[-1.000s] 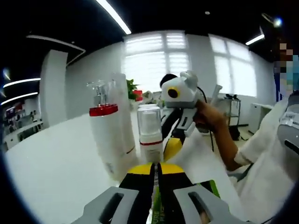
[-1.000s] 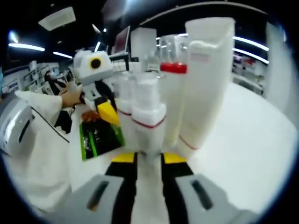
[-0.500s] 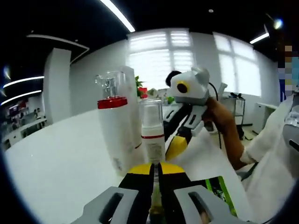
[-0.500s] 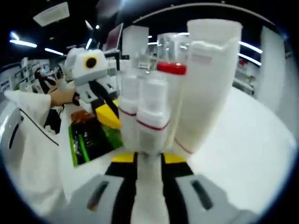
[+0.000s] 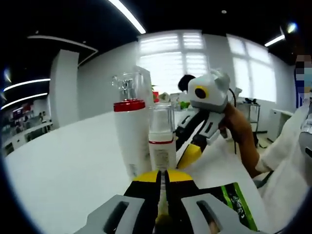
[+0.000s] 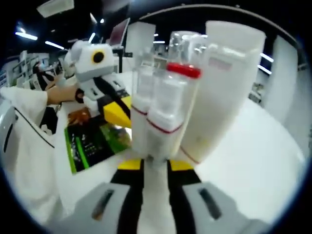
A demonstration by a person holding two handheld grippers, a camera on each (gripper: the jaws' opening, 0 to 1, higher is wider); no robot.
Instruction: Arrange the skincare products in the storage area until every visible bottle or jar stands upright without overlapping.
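1. The right gripper (image 6: 155, 168) is clamped on a small white bottle with a clear cap (image 6: 163, 119), upright on the white table (image 6: 253, 156).
2. The left gripper (image 5: 162, 178) has its jaws pressed together, perhaps nipping the flat green packet (image 5: 239, 210).
3. A red-collared white pump bottle (image 5: 131, 139) stands just beside a tall white tube (image 6: 219, 92).

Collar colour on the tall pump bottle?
Red collar, clearest in the left gripper view.
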